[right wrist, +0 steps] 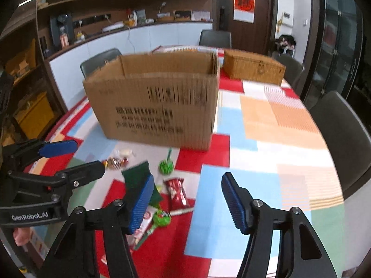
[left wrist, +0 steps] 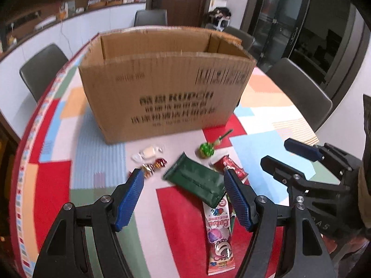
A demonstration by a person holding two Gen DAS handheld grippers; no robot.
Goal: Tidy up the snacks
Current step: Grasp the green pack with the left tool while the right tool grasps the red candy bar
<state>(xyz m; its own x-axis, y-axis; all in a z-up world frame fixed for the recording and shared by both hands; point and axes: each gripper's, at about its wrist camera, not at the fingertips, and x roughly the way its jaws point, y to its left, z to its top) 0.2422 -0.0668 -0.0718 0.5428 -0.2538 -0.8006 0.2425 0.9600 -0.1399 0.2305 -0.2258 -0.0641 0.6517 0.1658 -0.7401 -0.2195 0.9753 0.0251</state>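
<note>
Snacks lie at lower centre before the box [left wrist: 162,81]: green packet [left wrist: 194,179] sits between the spread fingers of the left claw [left wrist: 183,185] (untouched). Right claw [right wrist: 187,199], also apart, hangs empty above a red packet [right wrist: 177,193].

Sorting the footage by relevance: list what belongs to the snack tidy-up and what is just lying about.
Job: cardboard box, dark green packet, red packet, green lollipop, wrapped candies, pink-and-white packet.
Lying about: wicker basket, grey chairs.
</note>
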